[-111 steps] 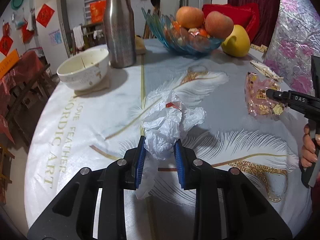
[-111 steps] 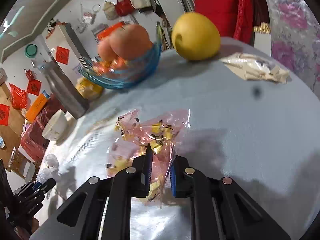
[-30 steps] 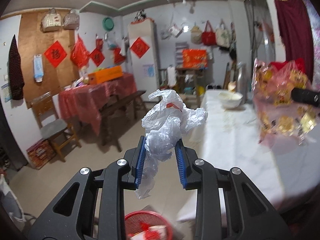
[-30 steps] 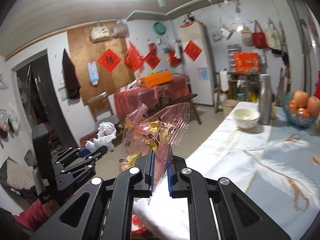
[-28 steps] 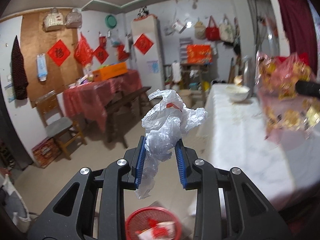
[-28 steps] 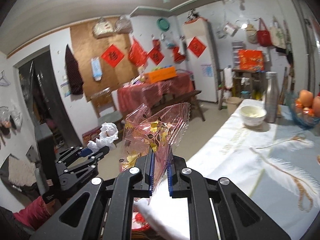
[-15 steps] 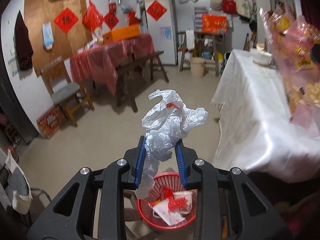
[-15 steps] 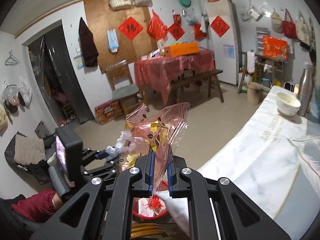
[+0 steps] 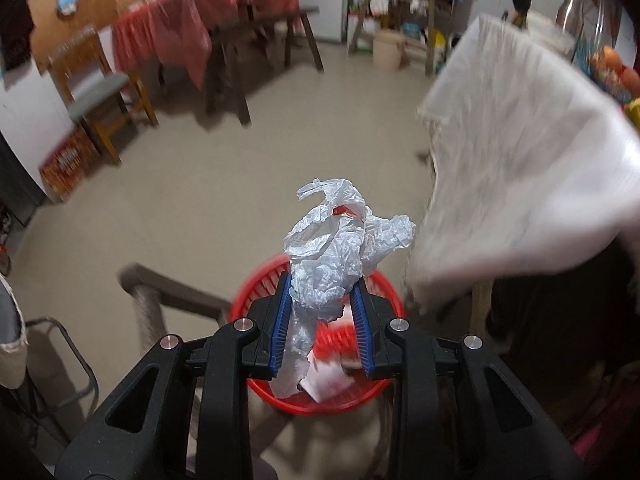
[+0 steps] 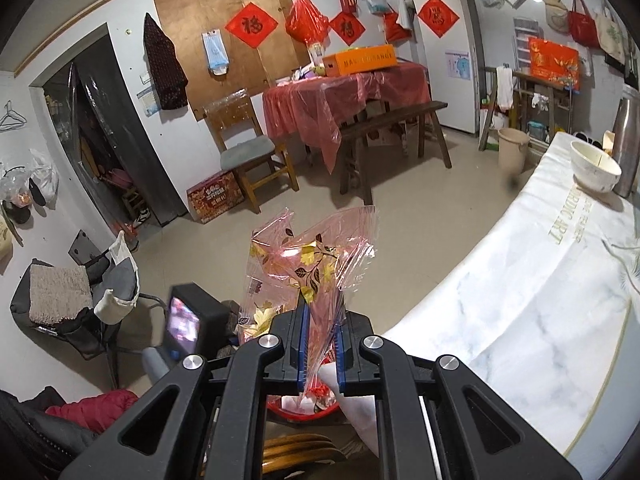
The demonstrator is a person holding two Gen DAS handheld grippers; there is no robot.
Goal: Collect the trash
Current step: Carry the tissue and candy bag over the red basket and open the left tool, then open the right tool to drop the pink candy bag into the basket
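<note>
Crumpled white plastic bag [image 9: 336, 256], clamped by the left gripper [image 9: 322, 330] above the red mesh basket [image 9: 380, 394] at lower centre, could catch air and drift past the rim; the right gripper [image 10: 320, 350] pinches a pink flowered cellophane wrapper [image 10: 308, 268].

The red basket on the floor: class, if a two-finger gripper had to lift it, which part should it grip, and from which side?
Probably the red basket is best taken by its thin rim, from above, one finger inside and one outside. It stands upright and open-topped; its body looks too wide to span.
</note>
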